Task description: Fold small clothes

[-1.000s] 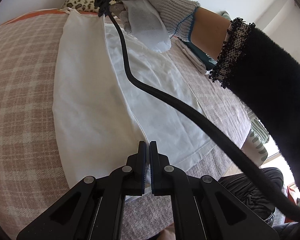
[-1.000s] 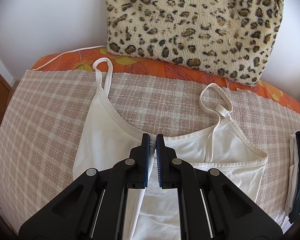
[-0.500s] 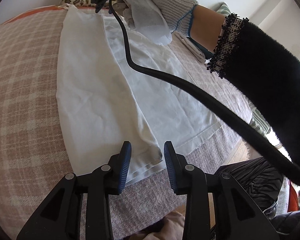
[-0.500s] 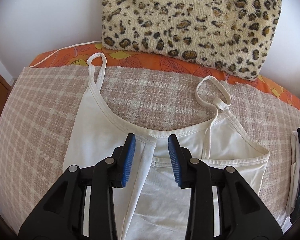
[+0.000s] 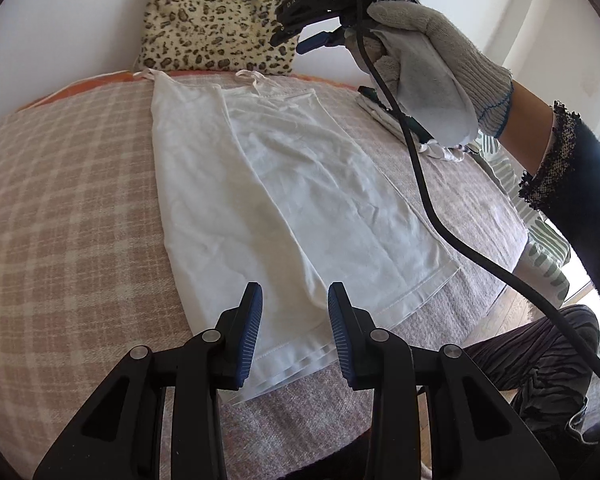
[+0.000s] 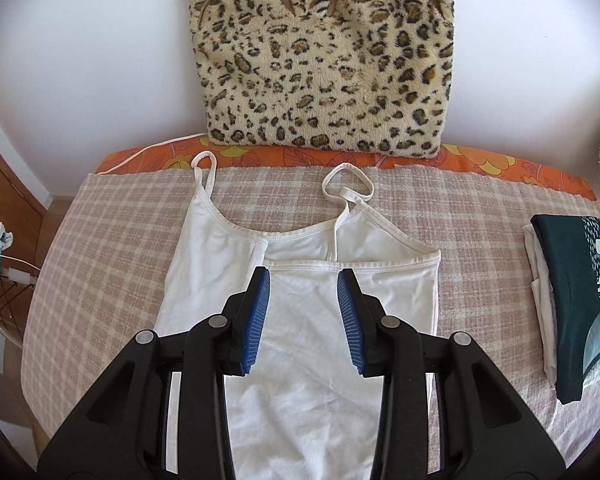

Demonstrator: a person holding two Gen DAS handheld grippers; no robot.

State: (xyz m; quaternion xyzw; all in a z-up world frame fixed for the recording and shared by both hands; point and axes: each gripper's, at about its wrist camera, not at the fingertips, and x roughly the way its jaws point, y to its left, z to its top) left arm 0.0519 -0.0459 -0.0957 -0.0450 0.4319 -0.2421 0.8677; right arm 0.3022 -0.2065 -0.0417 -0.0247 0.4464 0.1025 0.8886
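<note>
- Left wrist view: the left gripper [image 5: 295,300] is seen spread at bottom centre, nothing pinched, above the hem of the white camisole [image 5: 284,184], which is laid flat mid-frame on the checked cover [image 5: 72,216]. The right gripper [image 5: 296,40] is held at top, spread.
- Right wrist view: the right gripper [image 6: 304,286] is spread over the camisole's [image 6: 300,360] neckline; a leopard cushion [image 6: 320,56] is seen above, folded clothes [image 6: 568,312] at right.

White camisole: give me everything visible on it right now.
The camisole is thin white fabric with two spaghetti straps and stitched hems. It lies flat on the checked cover, straps toward the leopard cushion. Its left side is folded over the middle, leaving a lengthwise edge. Both the left gripper and the right gripper are open above it, gripping nothing.
</note>
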